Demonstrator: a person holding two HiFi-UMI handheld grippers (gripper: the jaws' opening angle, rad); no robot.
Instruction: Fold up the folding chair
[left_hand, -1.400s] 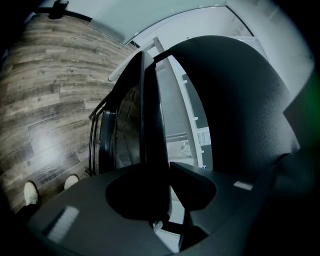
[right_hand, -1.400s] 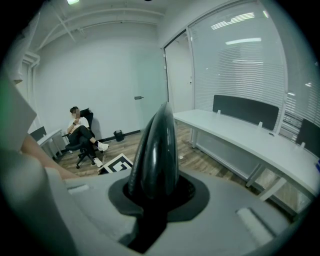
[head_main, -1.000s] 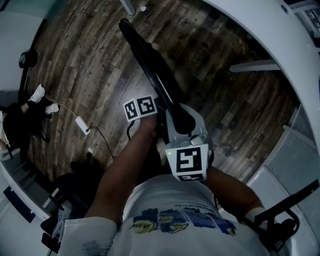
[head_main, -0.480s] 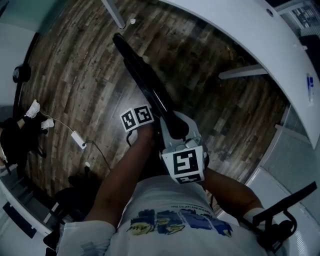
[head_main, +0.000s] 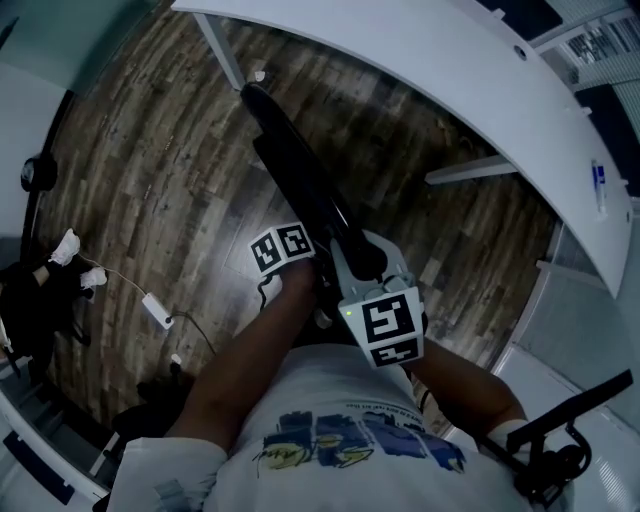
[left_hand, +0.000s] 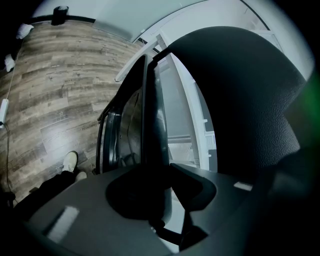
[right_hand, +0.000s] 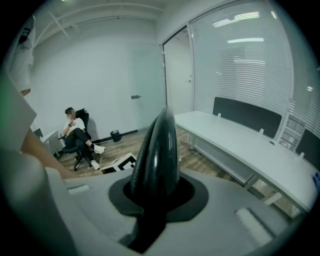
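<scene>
Gripping the folding chair (head_main: 300, 170) with both claws, are they?

Aye; it's folded flat, a long black slab running from the person's hands out toward eleven o'clock over the wooden floor (head_main: 150, 150); the white desk (head_main: 450, 70) curves round from twelve to three beyond it.

Where's the left claw (left_hand: 150, 192) on it?

At the near end, on the chair's nine o'clock side; its jaws are clamped on the thin dark edge of the frame, which stands straight up at twelve from between them.

And the right claw (right_hand: 157, 192)?

Just beside it, at about four o'clock from the left one; jaws pinched on the rounded black rim, and they've just been closing a shade tighter with that rim between them; the rim rises at twelve out of the grip.
</scene>
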